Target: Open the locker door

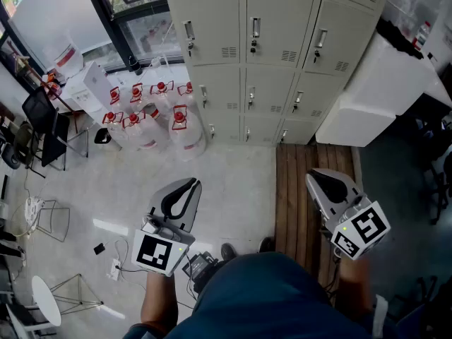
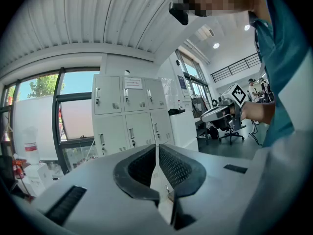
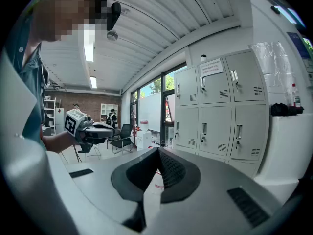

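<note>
The locker bank (image 1: pixel 282 55) stands against the wall at the far side of the floor, a pale grey grid of doors three across, all of them shut, and both grippers hang well short of it. The task does not say which locker door (image 1: pixel 272 27) is meant. Any of them looks like thin painted sheet steel: stiff, light, and likely to swing easily on its hinge once the latch lets go. The flat face offers nothing to pinch, so the only sensible hold is the slim upright handle (image 1: pixel 256 27) near the door's left edge, with a small dark lock just under it. Since the handle sits on the left, the hinge is probably on the right, so the pull should arc outward from the left edge. The handle looks like smooth bright metal, narrow and probably slippery, so it wants a square grip across its width, not a hook from one side. Whether the lock is fastened cannot be told from here. The left gripper (image 1: pixel 189 184) points toward the bank, its jaws closed together with nothing between them. The right gripper (image 1: pixel 319 176), also aimed at the bank from over the wooden strip in front of it, has its jaws closed on nothing too. Both would need to open before taking the handle.
</note>
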### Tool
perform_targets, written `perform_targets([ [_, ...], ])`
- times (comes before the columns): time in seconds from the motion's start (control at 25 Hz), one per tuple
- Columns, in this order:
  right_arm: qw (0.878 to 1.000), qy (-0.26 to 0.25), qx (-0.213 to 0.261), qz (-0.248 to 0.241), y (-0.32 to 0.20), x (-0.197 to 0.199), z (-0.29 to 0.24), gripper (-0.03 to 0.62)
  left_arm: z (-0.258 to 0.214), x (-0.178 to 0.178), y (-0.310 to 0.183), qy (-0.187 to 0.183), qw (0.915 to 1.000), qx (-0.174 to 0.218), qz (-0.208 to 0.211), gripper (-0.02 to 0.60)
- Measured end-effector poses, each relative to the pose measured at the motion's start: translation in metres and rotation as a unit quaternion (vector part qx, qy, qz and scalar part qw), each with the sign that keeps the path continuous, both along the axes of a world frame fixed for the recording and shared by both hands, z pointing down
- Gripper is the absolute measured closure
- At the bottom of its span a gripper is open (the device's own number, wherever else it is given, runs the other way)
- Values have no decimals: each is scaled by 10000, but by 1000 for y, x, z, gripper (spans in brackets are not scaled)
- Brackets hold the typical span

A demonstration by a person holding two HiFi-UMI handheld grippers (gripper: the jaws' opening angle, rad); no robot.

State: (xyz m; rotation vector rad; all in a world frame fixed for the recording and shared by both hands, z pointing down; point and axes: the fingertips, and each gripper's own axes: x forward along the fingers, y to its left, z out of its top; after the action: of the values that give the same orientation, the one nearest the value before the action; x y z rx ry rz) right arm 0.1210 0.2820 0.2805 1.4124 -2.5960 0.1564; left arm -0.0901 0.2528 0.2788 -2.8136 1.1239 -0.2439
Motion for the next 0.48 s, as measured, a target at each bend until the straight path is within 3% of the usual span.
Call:
perform_targets([
  [0.48, 9998, 22, -38, 177, -2, -18, 3, 559, 5, -18, -8, 8, 9999, -25, 168, 546],
])
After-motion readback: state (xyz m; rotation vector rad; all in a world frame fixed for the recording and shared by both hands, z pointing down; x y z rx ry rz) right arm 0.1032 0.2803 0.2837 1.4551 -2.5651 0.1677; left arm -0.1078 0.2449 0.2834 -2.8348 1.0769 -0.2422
